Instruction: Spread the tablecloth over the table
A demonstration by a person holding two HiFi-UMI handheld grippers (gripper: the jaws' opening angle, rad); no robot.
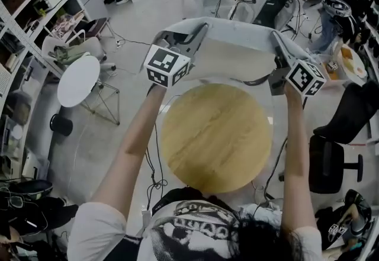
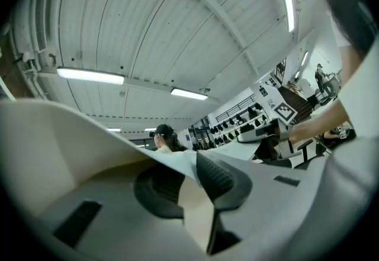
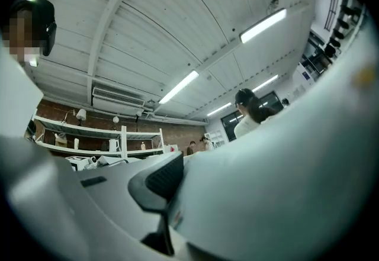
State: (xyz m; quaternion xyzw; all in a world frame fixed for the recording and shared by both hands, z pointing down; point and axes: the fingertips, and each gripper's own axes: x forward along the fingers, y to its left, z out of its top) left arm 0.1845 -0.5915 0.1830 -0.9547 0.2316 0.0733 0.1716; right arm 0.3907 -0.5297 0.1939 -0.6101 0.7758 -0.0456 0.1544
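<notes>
In the head view, the left tool and the right tool each gripped one corner of the pale tablecloth. It hung stretched between them above the far edge of the round wooden surface, whose top lay almost wholly bare. In the left gripper view, that tool's jaws were pressed onto a fold of the cloth, which ran between the pads and draped off to both sides. In the right gripper view, the cloth filled the right side of the frame and the jaws pinched its edge. The main risk seemed to be the thin cloth slipping out of one pinch if it were pulled taut. Uneven lowering might also land it off-centre on the surface, overhanging one side.
</notes>
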